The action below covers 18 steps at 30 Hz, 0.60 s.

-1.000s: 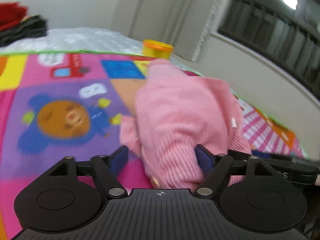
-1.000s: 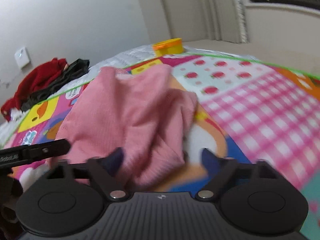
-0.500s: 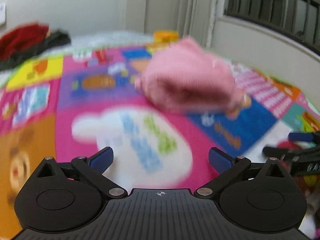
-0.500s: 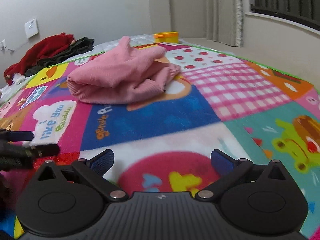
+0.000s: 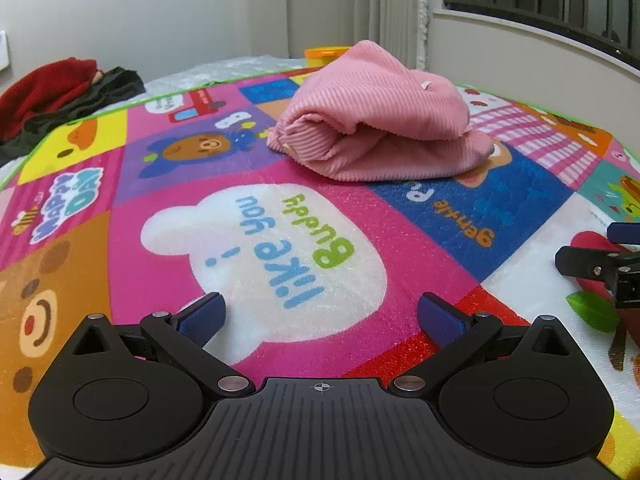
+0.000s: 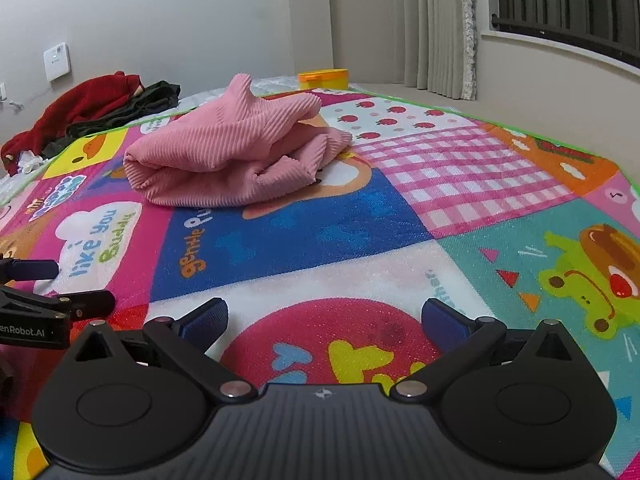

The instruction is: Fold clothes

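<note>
From my seat both wrist feeds are sharp and evenly lit by soft indoor light, with no motion blur. The glossy patchwork cartoon play mat (image 5: 256, 240) sparkles faintly with small glints. Fisheye distortion bows the mat edges and the pale wall (image 6: 180, 16), and corners darken slightly.

On the play mat (image 6: 400, 248), a white cloud shape reads "i like you Buddy" (image 5: 280, 248), a blue square carries orange "gentle" (image 6: 194, 258) beside partly hidden white letters, and the left gripper (image 6: 24, 280) bears the cut-off white print "enRobot.AI" (image 6: 22, 332).
</note>
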### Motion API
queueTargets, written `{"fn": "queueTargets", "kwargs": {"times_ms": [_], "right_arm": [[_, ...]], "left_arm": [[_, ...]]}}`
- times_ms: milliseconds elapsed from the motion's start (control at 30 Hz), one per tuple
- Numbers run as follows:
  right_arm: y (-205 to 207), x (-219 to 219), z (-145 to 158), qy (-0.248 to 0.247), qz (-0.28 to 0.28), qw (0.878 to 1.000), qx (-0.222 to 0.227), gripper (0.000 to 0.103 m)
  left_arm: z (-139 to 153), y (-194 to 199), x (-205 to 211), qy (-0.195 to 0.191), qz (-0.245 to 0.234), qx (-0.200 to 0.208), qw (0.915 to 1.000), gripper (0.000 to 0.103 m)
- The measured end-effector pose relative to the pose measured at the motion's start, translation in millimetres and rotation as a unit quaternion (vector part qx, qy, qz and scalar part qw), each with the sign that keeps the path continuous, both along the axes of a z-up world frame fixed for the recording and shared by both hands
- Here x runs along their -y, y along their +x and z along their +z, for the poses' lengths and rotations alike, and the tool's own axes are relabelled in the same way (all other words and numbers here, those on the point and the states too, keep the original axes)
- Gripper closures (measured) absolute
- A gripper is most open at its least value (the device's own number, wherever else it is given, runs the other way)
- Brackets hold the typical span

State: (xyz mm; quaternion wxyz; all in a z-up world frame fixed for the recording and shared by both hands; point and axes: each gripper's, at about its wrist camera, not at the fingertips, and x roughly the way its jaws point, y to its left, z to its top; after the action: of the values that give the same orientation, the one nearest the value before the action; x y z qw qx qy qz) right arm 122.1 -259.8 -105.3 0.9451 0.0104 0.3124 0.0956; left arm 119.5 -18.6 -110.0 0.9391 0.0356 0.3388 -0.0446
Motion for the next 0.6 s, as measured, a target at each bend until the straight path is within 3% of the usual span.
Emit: {"fn": "queueTargets", "kwargs": {"times_ms": [600], "right_arm": [[0.0,2.1,-0.3,0.011,-0.003,1.000,0.001,0.000]], "left_arm": [[-1.3,3.5,-2.5,-0.007,0.000,-0.001,1.0000,0.000]]}}
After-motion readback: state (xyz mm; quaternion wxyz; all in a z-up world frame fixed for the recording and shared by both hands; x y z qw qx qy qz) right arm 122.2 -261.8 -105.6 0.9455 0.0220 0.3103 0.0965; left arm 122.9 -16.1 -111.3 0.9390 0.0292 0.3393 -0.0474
